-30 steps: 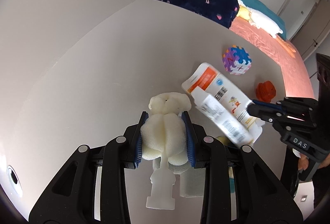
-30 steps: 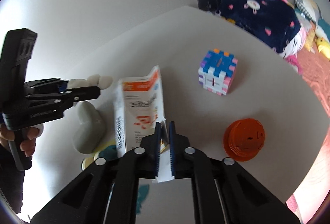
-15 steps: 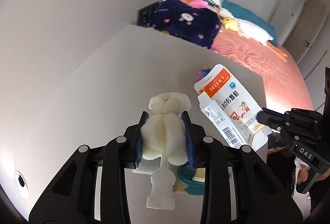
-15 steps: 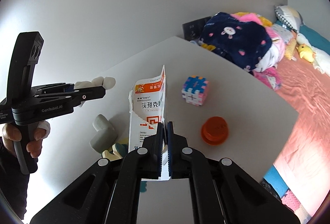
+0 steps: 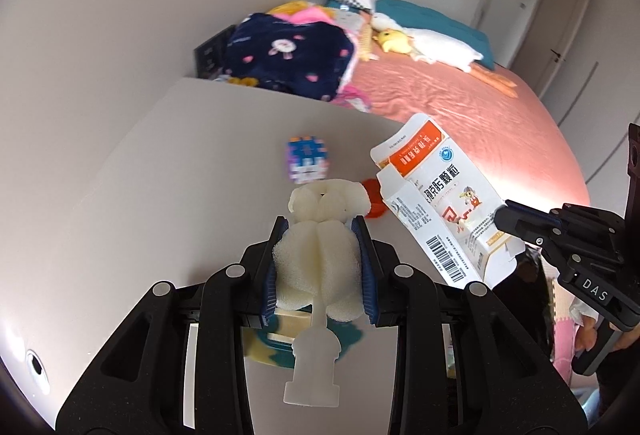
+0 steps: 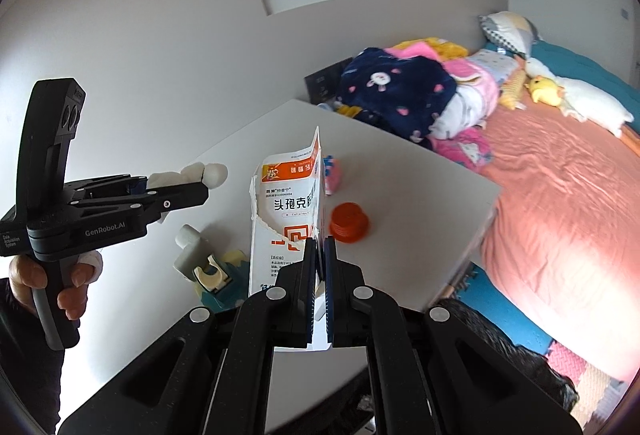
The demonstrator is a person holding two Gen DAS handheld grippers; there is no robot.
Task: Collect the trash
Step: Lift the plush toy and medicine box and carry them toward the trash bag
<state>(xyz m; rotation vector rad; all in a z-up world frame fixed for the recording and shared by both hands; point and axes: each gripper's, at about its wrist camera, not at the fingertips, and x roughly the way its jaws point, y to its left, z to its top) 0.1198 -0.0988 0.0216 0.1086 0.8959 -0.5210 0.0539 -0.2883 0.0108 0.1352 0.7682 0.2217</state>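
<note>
Lifted higher above the counter (image 5: 168, 195) than a second ago: medicine carton (image 6: 286, 219) pinched flat in right gripper (image 6: 319, 247), foam wad (image 5: 318, 259) clamped in left gripper (image 5: 320, 231). Both pieces collected, not yet binned; no bin visible.

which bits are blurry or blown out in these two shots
Left wrist view: the puzzle cube on the table is motion-smeared, while the foam piece in the left gripper stays sharp. Right wrist view: sunlight nearly blows out the bedspread; the medicine box print reads clearly.
</note>
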